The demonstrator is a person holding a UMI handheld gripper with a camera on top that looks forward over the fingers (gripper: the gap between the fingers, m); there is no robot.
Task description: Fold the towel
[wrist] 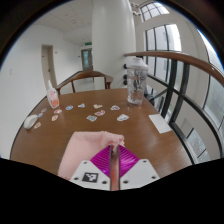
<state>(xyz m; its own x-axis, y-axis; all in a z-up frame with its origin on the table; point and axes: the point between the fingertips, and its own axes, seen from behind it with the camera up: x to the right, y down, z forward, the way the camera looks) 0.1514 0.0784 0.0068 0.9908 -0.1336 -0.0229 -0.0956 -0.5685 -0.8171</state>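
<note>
My gripper (114, 160) is shut, its two magenta pads (99, 166) pressed together on a thin edge of a pale pink towel (86, 159). The towel spreads out from between the fingers to the left, lifted just above the near edge of the round brown wooden table (150, 135). Most of the towel is hidden below the fingers.
A tall clear jar with a dark lid (135, 80) stands at the table's far right. A small pink cup (53, 97) stands at the far left. Several small white packets (92, 117) lie scattered across the far half. A wooden chair (85, 80) stands behind the table, a railing (185, 100) to the right.
</note>
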